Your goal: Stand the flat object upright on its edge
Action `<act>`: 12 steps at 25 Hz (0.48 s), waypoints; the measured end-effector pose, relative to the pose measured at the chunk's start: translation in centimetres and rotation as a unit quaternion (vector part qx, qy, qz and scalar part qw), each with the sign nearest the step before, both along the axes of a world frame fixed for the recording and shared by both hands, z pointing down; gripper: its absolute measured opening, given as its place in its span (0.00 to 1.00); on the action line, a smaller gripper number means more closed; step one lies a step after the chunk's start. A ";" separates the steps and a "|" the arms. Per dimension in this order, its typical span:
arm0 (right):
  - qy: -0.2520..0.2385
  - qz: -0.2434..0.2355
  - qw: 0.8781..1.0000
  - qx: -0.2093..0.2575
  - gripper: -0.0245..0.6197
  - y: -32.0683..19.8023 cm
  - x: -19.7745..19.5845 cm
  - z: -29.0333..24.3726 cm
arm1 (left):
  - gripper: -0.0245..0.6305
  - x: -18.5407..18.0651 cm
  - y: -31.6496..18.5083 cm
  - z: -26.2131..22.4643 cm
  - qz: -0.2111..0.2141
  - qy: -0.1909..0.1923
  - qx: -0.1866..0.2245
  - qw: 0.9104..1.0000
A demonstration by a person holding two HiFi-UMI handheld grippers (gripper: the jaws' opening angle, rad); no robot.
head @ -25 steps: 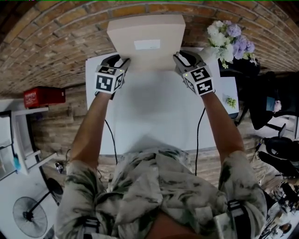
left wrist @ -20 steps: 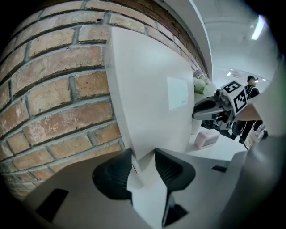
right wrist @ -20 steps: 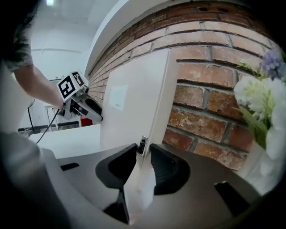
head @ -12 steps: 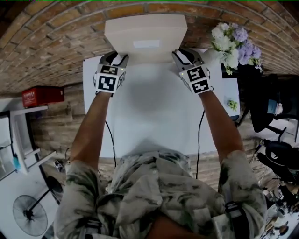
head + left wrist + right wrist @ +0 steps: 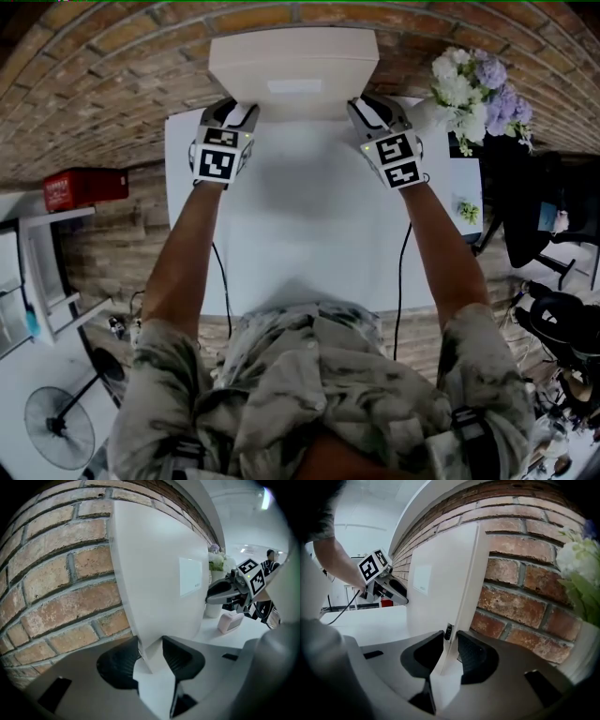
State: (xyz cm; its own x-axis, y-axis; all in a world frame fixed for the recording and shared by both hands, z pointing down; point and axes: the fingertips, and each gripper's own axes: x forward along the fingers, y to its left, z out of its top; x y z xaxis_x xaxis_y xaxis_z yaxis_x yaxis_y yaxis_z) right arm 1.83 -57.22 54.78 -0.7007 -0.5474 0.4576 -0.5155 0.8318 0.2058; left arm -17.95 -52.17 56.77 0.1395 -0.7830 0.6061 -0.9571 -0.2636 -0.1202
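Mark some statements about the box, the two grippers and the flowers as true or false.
1. The flat white box stands upright against the brick wall. True.
2. The left gripper is empty. False: its jaws clamp one lower corner of the box.
3. The flowers stand to the box's right. True.
4. The right gripper lies on the table, clear of the box. False: it grips the box's other lower corner.

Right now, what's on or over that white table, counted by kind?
flat white box: 1
flower bouquet: 1
small pinkish box: 1
grippers: 2 (left gripper, right gripper)
Total: 5
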 end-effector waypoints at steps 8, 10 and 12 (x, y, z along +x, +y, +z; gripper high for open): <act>-0.001 0.005 1.000 -0.004 0.24 -0.5 -0.3 0.0 | 0.31 -0.3 -0.4 0.0 -0.017 0.010 0.001 1.000; -0.001 0.008 1.000 -0.006 0.25 -0.4 -0.4 0.0 | 0.31 -0.4 -0.4 -0.1 -0.023 0.008 0.004 1.000; -0.001 0.010 1.000 -0.009 0.27 -0.3 -0.4 0.2 | 0.31 -0.6 -0.3 -0.2 -0.030 0.005 0.007 1.000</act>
State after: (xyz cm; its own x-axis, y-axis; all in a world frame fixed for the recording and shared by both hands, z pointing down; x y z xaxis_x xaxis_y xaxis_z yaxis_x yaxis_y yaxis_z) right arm 1.44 -57.54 54.96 -0.6904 -0.5532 0.4662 -0.5324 0.8248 0.1902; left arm -18.50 -52.43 56.59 0.0983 -0.7983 0.5942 -0.9722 -0.2046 -0.1140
